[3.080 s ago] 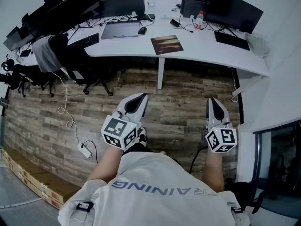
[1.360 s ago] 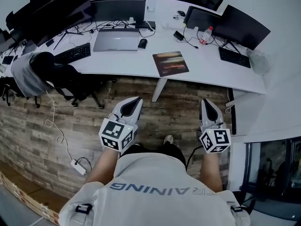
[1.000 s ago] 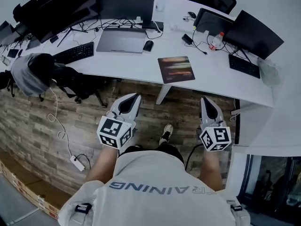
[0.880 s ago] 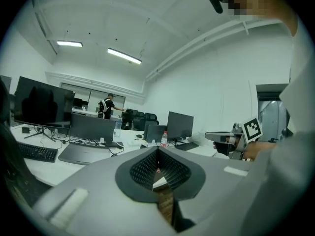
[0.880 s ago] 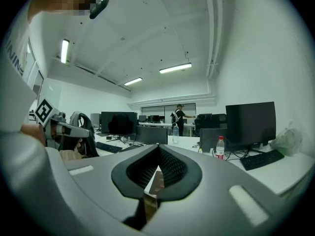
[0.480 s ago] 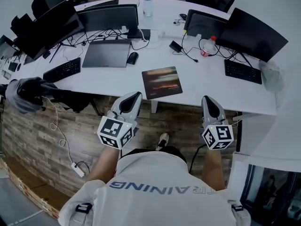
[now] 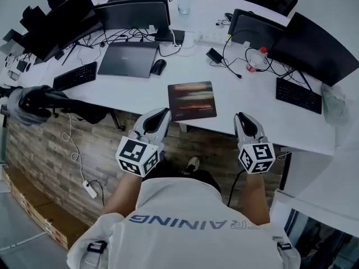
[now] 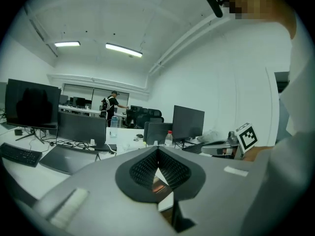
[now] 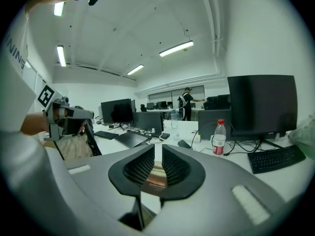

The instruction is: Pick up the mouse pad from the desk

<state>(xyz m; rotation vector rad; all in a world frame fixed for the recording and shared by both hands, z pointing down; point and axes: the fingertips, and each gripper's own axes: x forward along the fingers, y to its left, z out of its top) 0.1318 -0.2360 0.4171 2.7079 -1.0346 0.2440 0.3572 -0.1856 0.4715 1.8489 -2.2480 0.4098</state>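
Head view: left gripper (image 7: pixel 162 113) closed, right gripper's (image 7: pixel 241 117) jaws opening, empty; the thin mouse pad (image 7: pixel 192 100) may skid along the table (image 7: pixel 247 102).

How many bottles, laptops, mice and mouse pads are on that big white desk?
Bottles: 2
Laptop: 1
Mouse: 1
Mouse pad: 1
Total: 5

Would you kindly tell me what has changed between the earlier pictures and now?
The person has walked up to the desk, so the left hand-held gripper and right hand-held gripper sit at its front edge, either side of the mouse pad. The right one's jaws are opening, empty. The mouse pad lies untouched where it was.
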